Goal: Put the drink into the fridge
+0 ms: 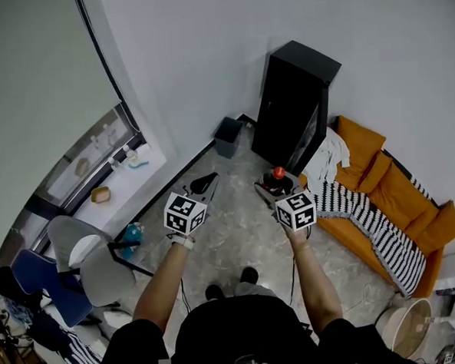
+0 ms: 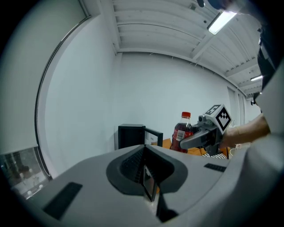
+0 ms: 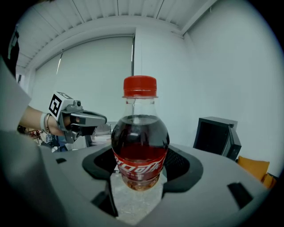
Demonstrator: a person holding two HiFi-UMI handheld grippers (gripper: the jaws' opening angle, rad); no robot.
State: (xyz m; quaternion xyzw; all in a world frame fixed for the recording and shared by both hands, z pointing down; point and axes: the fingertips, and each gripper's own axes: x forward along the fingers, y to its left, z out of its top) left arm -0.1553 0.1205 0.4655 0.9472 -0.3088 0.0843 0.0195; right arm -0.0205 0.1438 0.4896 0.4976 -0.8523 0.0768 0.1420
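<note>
The drink is a cola bottle (image 3: 140,142) with a red cap and a red label. It stands upright between the jaws of my right gripper (image 3: 138,184), which is shut on its lower body and holds it in the air. From the head view the bottle's cap (image 1: 278,173) shows just ahead of the right gripper (image 1: 278,185). The black fridge (image 1: 296,104) stands against the wall in front of it, door swung open to the right. My left gripper (image 1: 203,184) hangs to the left, jaws together and empty. In the left gripper view, the bottle (image 2: 181,133) is ahead and to the right.
An orange sofa (image 1: 389,183) with a striped blanket (image 1: 368,219) runs along the right of the fridge. A grey bin (image 1: 228,136) sits left of the fridge. Chairs (image 1: 94,262) and a window sill (image 1: 103,166) with small items are at the left.
</note>
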